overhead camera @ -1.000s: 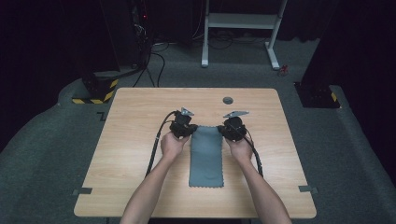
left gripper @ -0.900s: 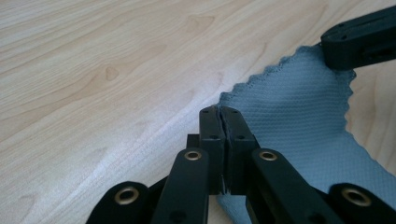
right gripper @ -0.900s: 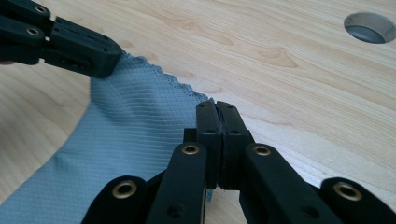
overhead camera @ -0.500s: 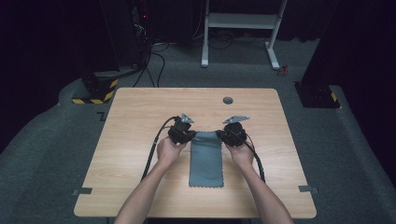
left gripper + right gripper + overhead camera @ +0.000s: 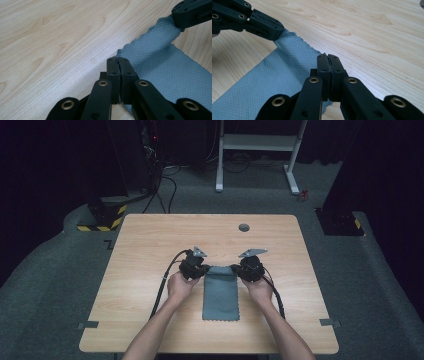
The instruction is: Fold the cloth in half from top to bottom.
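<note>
table: light wood table point(image 5: 150, 250); a small dark round fitting point(image 5: 243, 227) is seen near its far edge, well apart from the work.
left gripper: left gripper point(image 5: 194, 267) is placed at the cloth's far-left corner. In the left gripper view the jaws are seen pressed together, no gap, with the scalloped corner pinched between the pads point(image 5: 117, 65).
cloth: grey-blue cloth point(image 5: 220, 292) is laid flat mid-table, between the two hands. Its long axis is run from the far edge toward the person; the near edge lies free on the wood.
far edge: the far edge is spanned between the two closed jaw pairs and is seen slightly lifted and creased off the surface point(image 5: 152, 41).
right gripper: right gripper point(image 5: 250, 268) is placed at the far-right corner, jaws fully closed on that corner point(image 5: 328, 65); the left gripper's jaws are seen across the hem in the same view.
reach: neither hand is nearer; both are set level at the far edge, one per corner.
key relation: the free length of cloth lies toward the person from both grips, so a fold toward the near edge is judged the likely move, with both corners carried together along the long axis.
</note>
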A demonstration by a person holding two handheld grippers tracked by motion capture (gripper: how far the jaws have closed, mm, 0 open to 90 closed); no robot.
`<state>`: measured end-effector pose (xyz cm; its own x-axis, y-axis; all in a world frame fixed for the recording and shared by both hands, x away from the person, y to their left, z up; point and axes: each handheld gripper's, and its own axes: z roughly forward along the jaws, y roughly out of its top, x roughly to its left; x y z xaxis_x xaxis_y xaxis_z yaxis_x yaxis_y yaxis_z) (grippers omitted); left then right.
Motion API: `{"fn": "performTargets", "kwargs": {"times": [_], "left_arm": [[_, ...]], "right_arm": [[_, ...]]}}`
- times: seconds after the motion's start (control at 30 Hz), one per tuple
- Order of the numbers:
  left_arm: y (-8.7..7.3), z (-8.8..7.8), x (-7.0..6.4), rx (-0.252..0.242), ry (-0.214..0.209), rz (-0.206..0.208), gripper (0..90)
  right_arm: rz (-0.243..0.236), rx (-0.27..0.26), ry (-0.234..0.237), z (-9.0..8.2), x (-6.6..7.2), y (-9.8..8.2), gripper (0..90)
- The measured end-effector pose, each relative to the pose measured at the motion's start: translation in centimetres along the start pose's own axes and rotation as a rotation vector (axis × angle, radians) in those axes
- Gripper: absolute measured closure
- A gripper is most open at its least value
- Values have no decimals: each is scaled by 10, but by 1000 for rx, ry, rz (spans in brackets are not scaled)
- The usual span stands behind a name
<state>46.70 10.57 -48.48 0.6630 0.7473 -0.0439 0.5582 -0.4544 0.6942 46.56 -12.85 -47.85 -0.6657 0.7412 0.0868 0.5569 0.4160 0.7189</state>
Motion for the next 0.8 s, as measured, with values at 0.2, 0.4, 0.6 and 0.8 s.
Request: {"fn": "performTargets", "kwargs": {"times": [0.2, 0.4, 0.6, 0.8], "left_arm": [[-3, -2, -5, 6, -21, 11, 879], [-10, -6, -12, -7, -39, 5, 879], [-16, -7, -17, -4, -39, 10, 879], [-21, -10, -20, -19, -45, 7, 879]], "right_arm": [[-12, 4, 6, -1, 0, -7, 892], [-18, 7, 17, -5, 1, -14, 891], [-51, 13, 20, -8, 7, -20, 892], [-41, 9, 36, -10, 10, -28, 891]]}}
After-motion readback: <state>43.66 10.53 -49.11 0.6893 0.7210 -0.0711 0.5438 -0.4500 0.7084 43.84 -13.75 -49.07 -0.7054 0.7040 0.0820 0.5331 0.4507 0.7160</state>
